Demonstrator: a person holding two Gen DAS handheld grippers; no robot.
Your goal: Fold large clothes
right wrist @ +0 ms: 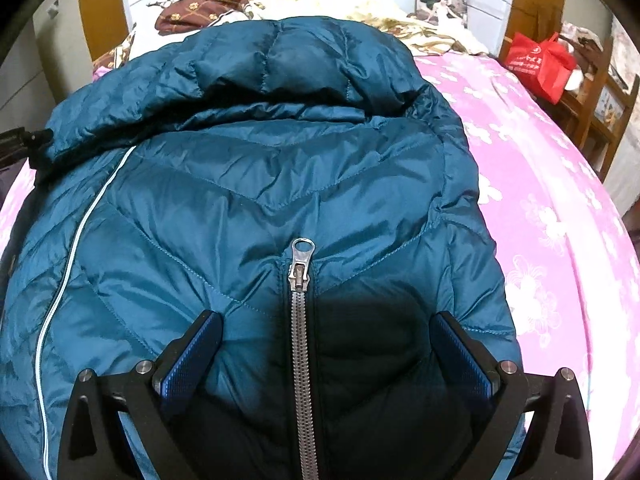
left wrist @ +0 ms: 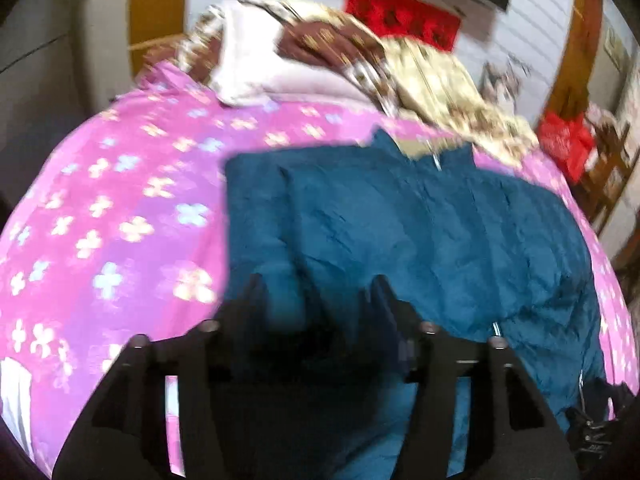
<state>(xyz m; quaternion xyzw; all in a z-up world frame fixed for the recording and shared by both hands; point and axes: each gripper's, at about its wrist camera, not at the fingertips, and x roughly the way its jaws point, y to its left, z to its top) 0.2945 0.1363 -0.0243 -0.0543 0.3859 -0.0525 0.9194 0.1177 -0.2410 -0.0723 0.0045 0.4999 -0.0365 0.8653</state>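
Jacket [right wrist: 256, 184] lies on bed [right wrist: 560, 200], under and ahead of right gripper [right wrist: 326, 332]; zipper [right wrist: 300, 320] between its fingers. Pillows [right wrist: 200, 12] beyond jacket; bag [right wrist: 540, 64] far right.

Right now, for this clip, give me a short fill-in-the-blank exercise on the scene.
1. The teal down jacket lies on a floral bedsheet coloured ____.
2. The jacket's metal zipper pull sits between the ____ gripper's jaws.
3. The bag beside the bed is ____.

Missing words: pink; right; red
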